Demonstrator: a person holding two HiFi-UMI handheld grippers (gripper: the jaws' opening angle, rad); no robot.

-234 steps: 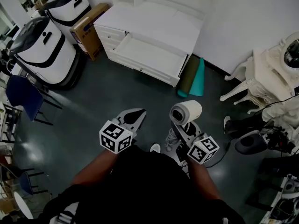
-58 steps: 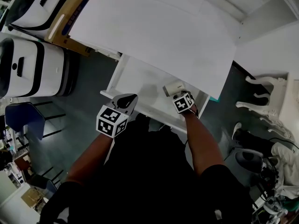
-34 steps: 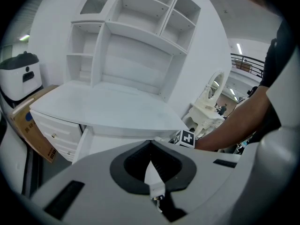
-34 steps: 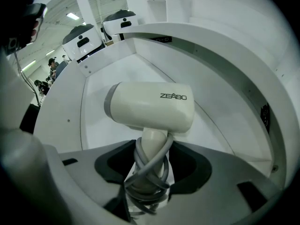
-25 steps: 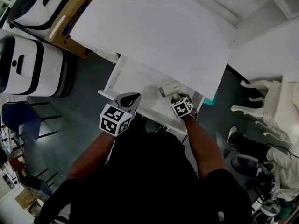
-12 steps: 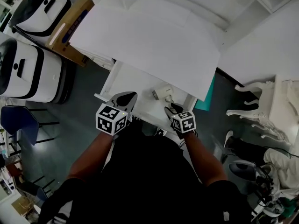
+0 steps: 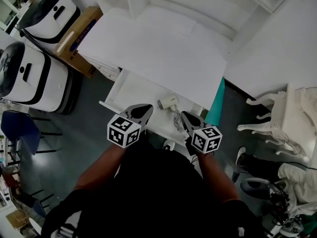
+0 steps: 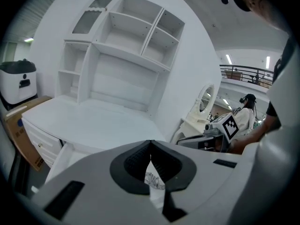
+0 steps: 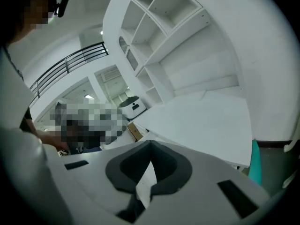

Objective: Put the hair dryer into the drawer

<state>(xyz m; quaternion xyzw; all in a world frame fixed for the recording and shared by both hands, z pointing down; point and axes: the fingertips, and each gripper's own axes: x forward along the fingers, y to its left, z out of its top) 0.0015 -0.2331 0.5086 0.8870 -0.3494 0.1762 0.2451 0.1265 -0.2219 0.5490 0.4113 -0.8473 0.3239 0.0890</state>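
Black-padded jaws of the right gripper (image 7: 187, 119) now meet tip to tip with nothing between them. A second ago they stood wide just beside the hair dryer (image 7: 168, 103), and well before that they carried it across the room. That gripper has since let go, risen and drawn back toward the person, so it hangs above the front edge of the drawer (image 7: 130, 86) and clear of the dryer. The left gripper (image 7: 140, 113) is beside it, its jaws likewise closed and empty, and it has lifted a little without taking part in the handling. Just beyond both, the hair dryer lies on its side on the drawer's white floor. It is toward the right-hand end and nothing touches it, and its cord (image 7: 176, 120) trails back toward the front edge. It may drape over that edge, though this cannot be made out. The drawer is pulled out from under the white surface (image 7: 163, 48), which carries nothing and runs back to the shelves (image 8: 131, 36) at the wall. Judged from this, the task's one demand is met: the dryer is inside the drawer and released. What remains, if anything, is pushing the drawer shut, and the cord would need watching so that it does not catch.
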